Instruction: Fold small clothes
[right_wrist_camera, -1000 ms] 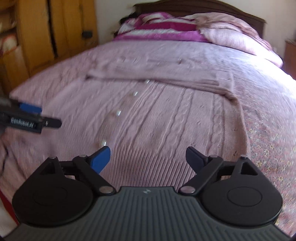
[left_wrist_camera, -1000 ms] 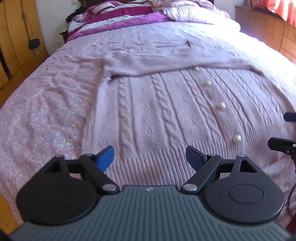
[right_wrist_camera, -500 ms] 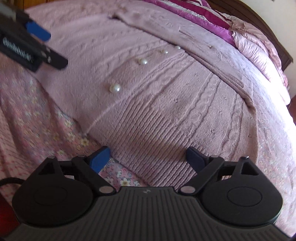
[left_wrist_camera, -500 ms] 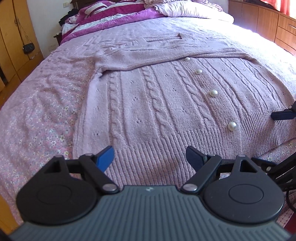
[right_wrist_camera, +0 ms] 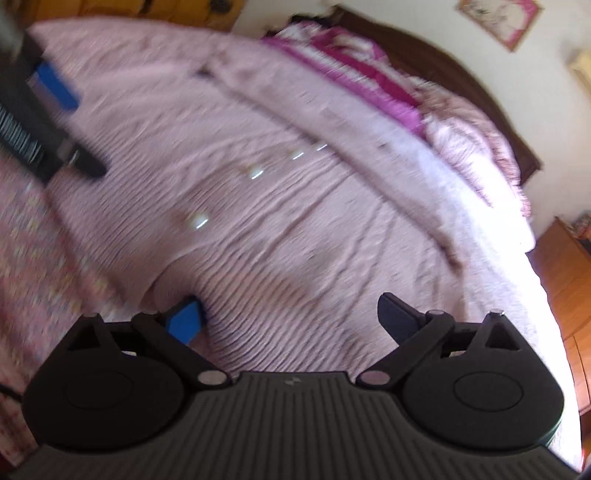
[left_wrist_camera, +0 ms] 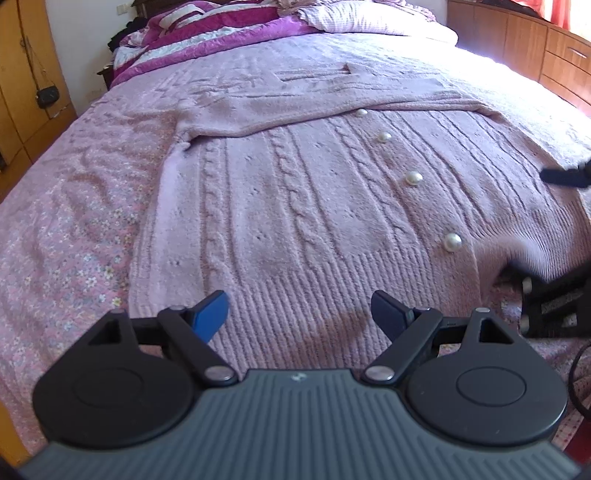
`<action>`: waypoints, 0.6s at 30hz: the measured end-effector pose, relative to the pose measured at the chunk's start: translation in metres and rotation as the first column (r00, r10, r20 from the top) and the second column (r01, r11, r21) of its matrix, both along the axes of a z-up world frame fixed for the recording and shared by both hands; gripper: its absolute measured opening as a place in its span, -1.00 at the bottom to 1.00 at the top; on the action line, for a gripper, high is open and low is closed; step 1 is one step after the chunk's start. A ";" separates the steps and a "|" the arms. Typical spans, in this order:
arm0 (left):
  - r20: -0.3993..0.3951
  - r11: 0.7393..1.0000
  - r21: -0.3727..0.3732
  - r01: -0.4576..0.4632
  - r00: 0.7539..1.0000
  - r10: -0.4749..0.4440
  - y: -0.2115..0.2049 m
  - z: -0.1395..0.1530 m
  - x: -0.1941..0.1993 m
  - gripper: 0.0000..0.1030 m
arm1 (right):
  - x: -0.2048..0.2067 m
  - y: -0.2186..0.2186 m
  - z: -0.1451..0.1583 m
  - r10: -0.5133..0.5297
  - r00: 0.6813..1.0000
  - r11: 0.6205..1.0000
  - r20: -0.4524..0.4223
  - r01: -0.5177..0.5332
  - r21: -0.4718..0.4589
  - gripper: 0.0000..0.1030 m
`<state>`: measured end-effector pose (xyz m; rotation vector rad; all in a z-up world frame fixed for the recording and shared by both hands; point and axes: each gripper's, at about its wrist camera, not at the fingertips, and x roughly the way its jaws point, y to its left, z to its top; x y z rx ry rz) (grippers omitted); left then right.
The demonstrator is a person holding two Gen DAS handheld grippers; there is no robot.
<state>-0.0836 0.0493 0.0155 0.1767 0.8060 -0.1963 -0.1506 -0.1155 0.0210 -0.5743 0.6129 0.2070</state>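
A pale pink cable-knit cardigan [left_wrist_camera: 295, 192] with pearl buttons [left_wrist_camera: 414, 178] lies flat on the bed, its sleeves folded across the upper part. My left gripper [left_wrist_camera: 299, 314] is open just over the ribbed hem at its left half. My right gripper [right_wrist_camera: 291, 317] is open at the hem's right part; that view is blurred by motion. The right gripper also shows at the right edge of the left wrist view [left_wrist_camera: 554, 295], where the hem [left_wrist_camera: 517, 254] is lifted into a hump. The left gripper shows at the upper left of the right wrist view [right_wrist_camera: 44, 122].
The bed has a pink floral cover [left_wrist_camera: 62, 229]. Striped magenta bedding and pillows [left_wrist_camera: 229, 22] are piled at the headboard. Wooden drawers [left_wrist_camera: 546, 51] stand on the right, a wooden wardrobe [left_wrist_camera: 22, 81] on the left.
Both grippers moved down toward the cardigan's hem. The right gripper swung and tilted at the hem's right side, and the hem there has risen into a hump.
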 end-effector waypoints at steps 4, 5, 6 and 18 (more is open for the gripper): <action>-0.008 0.998 -0.002 0.069 0.998 -0.069 -0.007 -0.001 -0.004 0.66 | 0.011 -0.010 0.009 -0.063 0.998 0.994 0.007 0.062 0.086 0.92; -0.016 0.996 0.003 0.087 0.996 -0.087 -0.009 -0.001 -0.005 0.66 | 0.014 -0.012 0.011 -0.072 0.997 0.992 0.001 0.072 0.107 0.92; -0.023 0.994 0.008 0.108 0.994 -0.107 -0.011 -0.002 -0.006 0.66 | 0.014 -0.014 0.012 -0.083 0.997 0.989 0.001 0.083 0.126 0.92; -0.075 0.936 0.212 0.281 0.960 -0.271 -0.044 -0.026 -0.011 0.66 | 0.022 -0.030 0.023 -0.161 0.986 0.946 -0.040 0.165 0.277 0.92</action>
